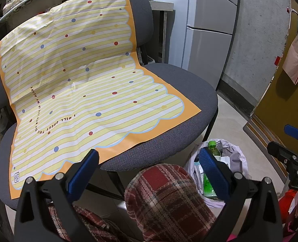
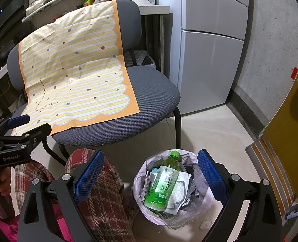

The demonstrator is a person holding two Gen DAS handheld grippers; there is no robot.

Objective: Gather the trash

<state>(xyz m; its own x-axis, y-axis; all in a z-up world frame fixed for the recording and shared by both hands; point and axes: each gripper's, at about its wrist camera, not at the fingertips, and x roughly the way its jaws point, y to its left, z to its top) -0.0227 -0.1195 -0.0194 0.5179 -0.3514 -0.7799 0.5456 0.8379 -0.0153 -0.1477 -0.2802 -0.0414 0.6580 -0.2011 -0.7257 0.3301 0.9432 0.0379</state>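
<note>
Trash bin [image 2: 169, 187], low centre of the right view, looks full; both grippers' fingers [image 2: 89, 175] gape wide, empty. Crumpled scrap [image 2: 205, 225] lies beside it; green bottle [image 2: 164, 181] could topple out.

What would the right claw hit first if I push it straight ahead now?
Probably the green tea bottle standing in the lined trash bin, which sits between the open right claw fingers; depth is uncertain.

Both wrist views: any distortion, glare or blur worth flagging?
Left wrist view: strong fisheye bending of the fridge, dark vignette corners, soft sheen on the striped sheet. Right wrist view: same curvature, glare on the green bottle, image sharp, with no motion blur visible.
</note>
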